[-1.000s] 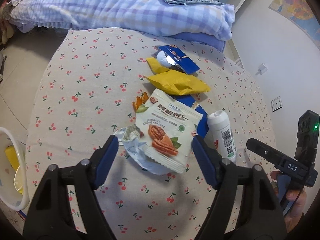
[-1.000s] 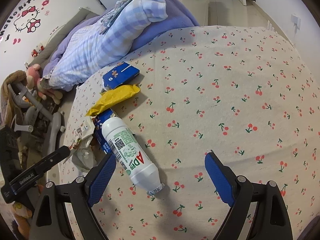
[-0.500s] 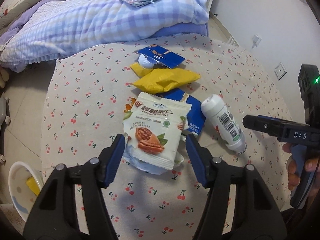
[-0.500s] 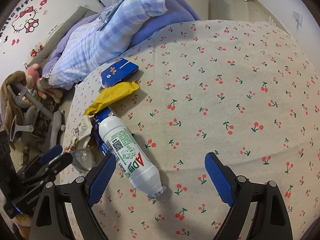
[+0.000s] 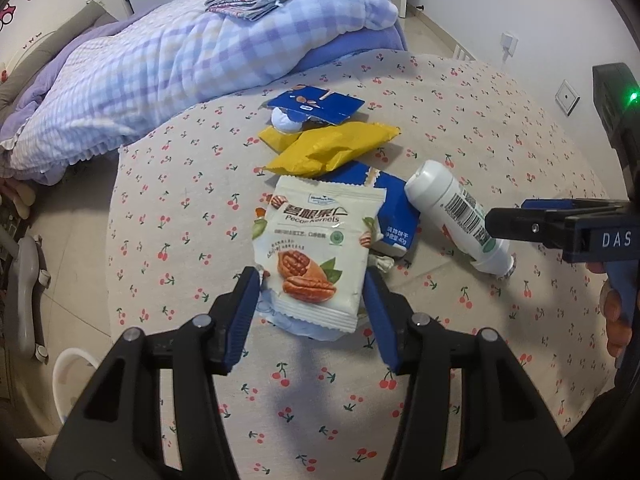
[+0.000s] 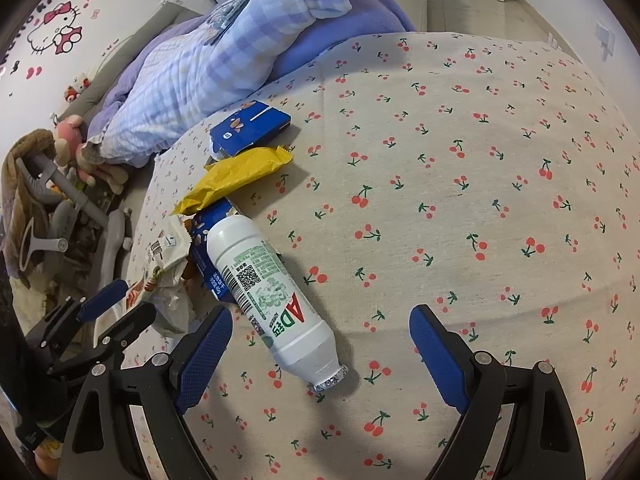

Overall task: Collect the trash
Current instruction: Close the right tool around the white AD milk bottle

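A cherry-print tabletop (image 6: 460,152) stands beside a bed with a checked blue quilt (image 5: 192,60). The trash lies in a loose row: a blue box (image 5: 316,106) at the far end, a yellow wrapper (image 5: 332,148), a pecan packet (image 5: 318,248) overlapping a blue biscuit pack (image 5: 394,216), and a white bottle (image 6: 268,292) on its side (foil mouth towards the camera). The left tongs (image 5: 312,304) are apart, their blue pads either side of the pecan packet's near end; contact is unclear. The right tongs (image 6: 320,354) are spread wide, the bottle's neck between them, untouched.
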The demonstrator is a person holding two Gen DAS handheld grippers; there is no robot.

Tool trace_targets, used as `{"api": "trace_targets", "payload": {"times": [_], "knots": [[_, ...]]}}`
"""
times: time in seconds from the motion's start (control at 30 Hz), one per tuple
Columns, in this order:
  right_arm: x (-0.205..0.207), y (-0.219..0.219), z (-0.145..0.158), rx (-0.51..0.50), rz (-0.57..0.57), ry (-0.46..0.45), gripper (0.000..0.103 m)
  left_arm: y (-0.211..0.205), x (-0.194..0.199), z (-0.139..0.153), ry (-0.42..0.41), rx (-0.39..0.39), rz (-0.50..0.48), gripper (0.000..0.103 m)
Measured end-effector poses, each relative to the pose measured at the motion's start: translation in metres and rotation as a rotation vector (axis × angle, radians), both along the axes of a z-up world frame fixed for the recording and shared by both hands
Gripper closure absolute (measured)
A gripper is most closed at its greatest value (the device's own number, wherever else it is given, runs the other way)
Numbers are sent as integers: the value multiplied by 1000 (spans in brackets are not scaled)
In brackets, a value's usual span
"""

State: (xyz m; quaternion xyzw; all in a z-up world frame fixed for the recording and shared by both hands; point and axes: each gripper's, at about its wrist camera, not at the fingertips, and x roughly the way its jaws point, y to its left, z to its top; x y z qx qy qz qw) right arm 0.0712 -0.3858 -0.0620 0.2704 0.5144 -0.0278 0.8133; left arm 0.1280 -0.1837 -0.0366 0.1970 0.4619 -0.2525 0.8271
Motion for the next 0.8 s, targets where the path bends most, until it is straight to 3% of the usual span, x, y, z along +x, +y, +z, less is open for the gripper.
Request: {"api": "trace_targets", "payload": {"times": [0.17,0.3,0.43,0.5,0.57,0.8], "knots": [[1,4,-1,1,7,4,11,-1,2,-5,11,16,2,51],[4,8,-7,12,21,22,13,1,5,-6,5,12,20,67],[10,14,-12,18,40,32,26,6,10,-1,-21,-5,44,84],[12,18,-14,11,53,37,41,11,12,3,-23,-34,62,94],[14,21,-16,22,70,36,52,16,13,8,-30,-69,78,95],[10,19,2,20,45,-17,56,37,18,20,17,-186,137,98]]}}
